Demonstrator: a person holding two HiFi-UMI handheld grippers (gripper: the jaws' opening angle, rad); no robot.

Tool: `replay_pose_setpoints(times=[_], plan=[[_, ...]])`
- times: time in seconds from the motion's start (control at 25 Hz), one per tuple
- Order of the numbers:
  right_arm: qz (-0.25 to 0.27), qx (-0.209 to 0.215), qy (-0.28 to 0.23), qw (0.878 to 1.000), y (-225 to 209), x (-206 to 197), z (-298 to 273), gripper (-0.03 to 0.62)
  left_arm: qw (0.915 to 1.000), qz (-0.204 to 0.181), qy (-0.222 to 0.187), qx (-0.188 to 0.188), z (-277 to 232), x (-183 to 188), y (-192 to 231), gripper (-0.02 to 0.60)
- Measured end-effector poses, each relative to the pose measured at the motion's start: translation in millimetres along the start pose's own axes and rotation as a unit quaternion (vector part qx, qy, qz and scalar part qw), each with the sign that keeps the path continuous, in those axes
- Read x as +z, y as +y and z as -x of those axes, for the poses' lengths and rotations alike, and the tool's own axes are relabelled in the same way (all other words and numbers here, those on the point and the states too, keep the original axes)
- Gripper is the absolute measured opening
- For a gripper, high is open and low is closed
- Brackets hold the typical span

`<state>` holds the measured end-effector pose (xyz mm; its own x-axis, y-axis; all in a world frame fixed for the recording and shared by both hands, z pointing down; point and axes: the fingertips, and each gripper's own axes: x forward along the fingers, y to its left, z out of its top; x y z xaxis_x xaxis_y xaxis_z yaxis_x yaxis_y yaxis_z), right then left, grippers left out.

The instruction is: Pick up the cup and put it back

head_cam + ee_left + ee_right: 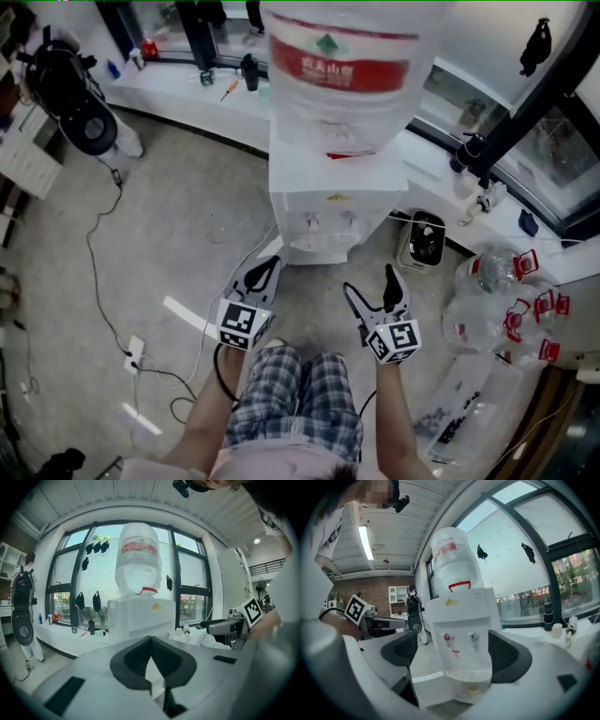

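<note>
A white water dispenser [323, 202] with a big clear bottle [342, 66] on top stands straight ahead. Its taps and drip tray [468, 673] show between the spread pads of my right gripper [457, 653], which is open and empty. My left gripper [151, 640] is shut on nothing, its dark pads meeting at the tips. In the head view, the left gripper [272, 264] and right gripper [368, 281] hover side by side just short of the dispenser's foot. A small white cup [556, 630] stands on the window ledge to the dispenser's right, apart from both grippers.
Several empty water bottles [497, 291] lie on the floor at right. A black-topped appliance [427, 239] sits beside the dispenser. Cables [98, 253] and a power strip [136, 352] run across the floor at left. A person with a backpack [22, 597] stands far left.
</note>
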<state>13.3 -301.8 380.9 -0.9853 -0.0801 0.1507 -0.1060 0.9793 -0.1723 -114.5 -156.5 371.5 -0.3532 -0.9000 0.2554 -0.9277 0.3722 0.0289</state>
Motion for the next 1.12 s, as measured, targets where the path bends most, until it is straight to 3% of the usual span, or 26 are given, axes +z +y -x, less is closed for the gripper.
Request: replay_pose_setpoints(times=[0.32, 0.48, 0.64, 0.88, 1.12], plan=[[0.009, 0.036, 0.016, 0.999, -23, -181, -46, 0.466, 0.9982, -0.023, 0.030, -0.048, -73, -186, -16, 0.026], [0.019, 0.052, 0.021, 0.998, -47, -281, -70, 0.466, 0.9987, -0.008, 0.022, -0.046, -115, -284, -10, 0.026], [-0.001, 0.072, 0.010, 0.997, -80, -366, -105, 0.466, 0.9989, -0.021, 0.003, -0.041, -160, -366, -1, 0.026], [0.039, 0.109, 0.012, 0.993, -101, -456, -152, 0.466, 0.9968, -0.044, -0.012, -0.066, -208, -453, -1, 0.026], [0.059, 0.112, 0.012, 0.992, -116, -499, -173, 0.466, 0.9968, -0.049, -0.019, -0.060, -236, -492, 17, 0.026]])
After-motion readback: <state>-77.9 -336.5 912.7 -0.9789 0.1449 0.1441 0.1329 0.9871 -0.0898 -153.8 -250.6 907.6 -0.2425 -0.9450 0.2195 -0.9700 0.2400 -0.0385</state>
